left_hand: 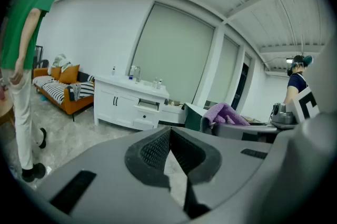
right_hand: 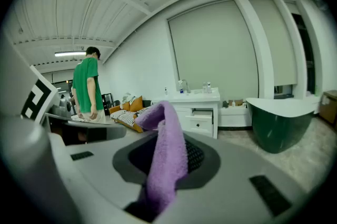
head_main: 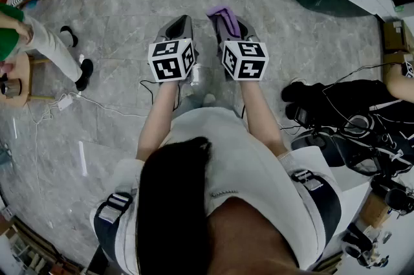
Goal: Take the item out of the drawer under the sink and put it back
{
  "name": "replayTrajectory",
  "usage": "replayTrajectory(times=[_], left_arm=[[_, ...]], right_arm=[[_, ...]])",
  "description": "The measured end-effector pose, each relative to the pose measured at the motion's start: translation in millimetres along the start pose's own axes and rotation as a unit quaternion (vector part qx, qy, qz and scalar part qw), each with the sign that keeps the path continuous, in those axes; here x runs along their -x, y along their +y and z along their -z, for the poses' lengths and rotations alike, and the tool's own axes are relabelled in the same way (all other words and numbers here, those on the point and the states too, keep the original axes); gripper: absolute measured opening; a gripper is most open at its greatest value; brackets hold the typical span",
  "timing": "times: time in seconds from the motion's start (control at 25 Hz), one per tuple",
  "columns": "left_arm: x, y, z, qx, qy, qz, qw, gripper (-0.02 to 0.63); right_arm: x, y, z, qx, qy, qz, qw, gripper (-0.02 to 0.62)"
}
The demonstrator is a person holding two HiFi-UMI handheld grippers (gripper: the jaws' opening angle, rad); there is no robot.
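I read the step in hand as the return leg: the purple cloth (right_hand: 167,152) is out of the vanity (right_hand: 202,104) and has to go back into the drawer (right_hand: 201,113) under the basin, which looks pulled out a little on the vanity's front. The right gripper (head_main: 228,22) has its jaws clamped on that cloth, with one end standing up above the pads and the rest hanging down between them. The left gripper (left_hand: 169,136) has its pads meeting at the tips with nothing between them. To do this well, I want to walk the rig in squarely toward the vanity's drawer side and keep the clamp firm, since the cloth is limp and its loose upper end could flop over the drawer's front edge. I would carry it over the drawer's rim and lower it well inside before parting the jaws, then use the empty left gripper to push the drawer front home. I would also stay clear of the green tub (right_hand: 276,128), which sits just to the right of the vanity, and of the person in green (right_hand: 87,86) standing well off to its left. Both forearms reach straight out from the torso, side by side and nearly parallel. The two grippers are level with each other and tip slightly down toward the floor (head_main: 129,21) in front of the vanity, well short of it.
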State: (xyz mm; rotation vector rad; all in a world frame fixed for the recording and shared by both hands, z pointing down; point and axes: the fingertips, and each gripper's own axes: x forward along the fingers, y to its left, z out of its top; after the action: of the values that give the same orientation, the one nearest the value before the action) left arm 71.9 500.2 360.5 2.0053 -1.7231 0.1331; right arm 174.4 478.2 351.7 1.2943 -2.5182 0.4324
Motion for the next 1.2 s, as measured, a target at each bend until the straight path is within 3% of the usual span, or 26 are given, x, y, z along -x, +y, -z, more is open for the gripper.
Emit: replayTrajectory(times=[0.6,0.76,1.2], left_arm=[[-4.5,9.2,-2.2,-0.013,0.006,0.009,0.9999,0.005],[-7.1,12.6,-9.8,-0.018,0.000,0.015,0.9997,0.005],[-16.9,21.9,-37.2,-0.059,-0.034,0.047,0.9966,0.005]], right_arm=[[-6.9,0.8,-1.1,-0.015,-0.007,0.012,1.000,0.086],[-11.5,7.3,-6.1,-0.011,-0.011,0.004,1.000,0.086],[-30.6,12.4,-20.4,-0.012,-0.035,0.035,0.999,0.086]])
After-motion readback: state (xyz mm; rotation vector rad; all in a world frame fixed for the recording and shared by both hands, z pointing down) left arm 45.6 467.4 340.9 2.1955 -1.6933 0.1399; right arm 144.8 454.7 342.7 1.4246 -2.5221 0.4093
